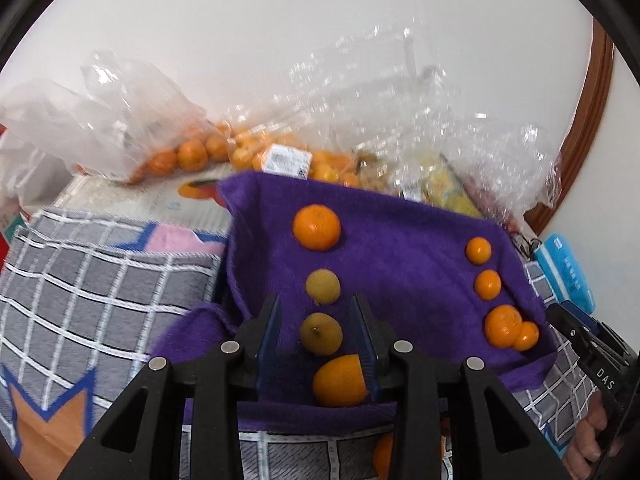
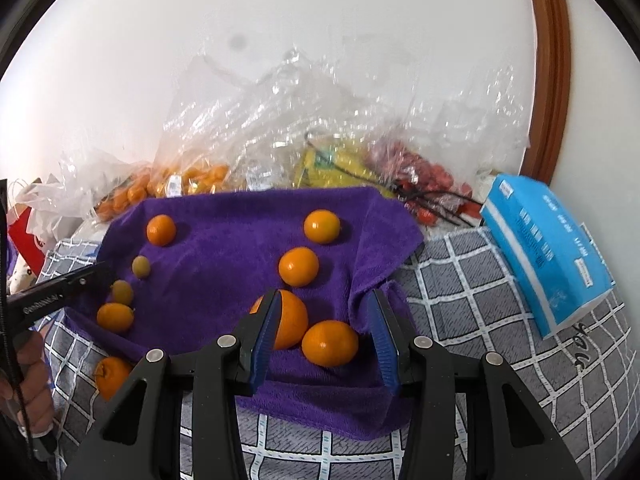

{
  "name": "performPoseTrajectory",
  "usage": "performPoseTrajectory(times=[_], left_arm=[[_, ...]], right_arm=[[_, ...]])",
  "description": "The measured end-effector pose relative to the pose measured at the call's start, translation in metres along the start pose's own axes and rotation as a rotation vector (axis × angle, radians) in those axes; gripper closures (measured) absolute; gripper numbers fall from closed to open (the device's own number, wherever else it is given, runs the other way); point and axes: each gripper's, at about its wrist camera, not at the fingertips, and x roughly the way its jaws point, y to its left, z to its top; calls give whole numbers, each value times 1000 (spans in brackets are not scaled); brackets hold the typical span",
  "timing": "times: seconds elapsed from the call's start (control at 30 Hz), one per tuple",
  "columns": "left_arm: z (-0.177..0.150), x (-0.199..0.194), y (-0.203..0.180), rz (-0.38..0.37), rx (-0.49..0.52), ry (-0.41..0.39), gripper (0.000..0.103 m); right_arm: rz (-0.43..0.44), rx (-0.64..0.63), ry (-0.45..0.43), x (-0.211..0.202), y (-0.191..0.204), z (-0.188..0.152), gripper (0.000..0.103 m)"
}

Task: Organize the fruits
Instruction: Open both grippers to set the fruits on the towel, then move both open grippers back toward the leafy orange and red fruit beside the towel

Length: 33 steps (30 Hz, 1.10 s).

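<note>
Purple towel (image 1: 400, 240) spread over a grey checked cloth (image 1: 100, 280), w/ the fruit on it in two columns.

Left column, as I see it from the left wrist cam: big orange (image 1: 316, 227) at the far end, then two yellow-brown fruits (image 1: 323, 286) (image 1: 321, 333), then another orange (image 1: 339, 381) nearest me. My left gripper (image 1: 316, 332) hangs over this column, jaws apart, the nearer brownish fruit showing between the blue pads (image 1: 267, 336) w/ a gap on both sides. Not pinched; nothing held. One pad partly covers the nearest orange.

Right column, from the right wrist cam: four oranges, the far one (image 2: 322, 226), the next (image 2: 299, 266), then a bigger one (image 2: 290, 320) just beside the closest one (image 2: 330, 343). My right gripper (image 2: 326, 328) is over that pair, jaws apart, closest orange sitting between them, no pad pressing on it, so released.

One stray orange (image 2: 112, 376) lies off the towel on the checked cloth, near left. Behind the towel, clear plastic bags (image 2: 280, 120) of fruit against the white wall. Far right, a blue tissue box (image 2: 548, 252).
</note>
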Motion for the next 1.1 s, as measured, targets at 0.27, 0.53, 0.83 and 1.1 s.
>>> performPoseTrajectory(times=[0.27,0.53,0.83,1.1], left_arm=[[0,-43,12,11,3,-22,57],[-20,-69,23,0,0,-12,56],[-47,-93,23,4,26,-8,56],[-62,-108,25,-28,18,8,56]], right_arm=[[-23,-3,-19,-28,12,0,58],[11,-15,27,-47,40,-23,59],[53,-18,40,-71,63,-45,59],[73,-23,25,-89,72,-53,58]])
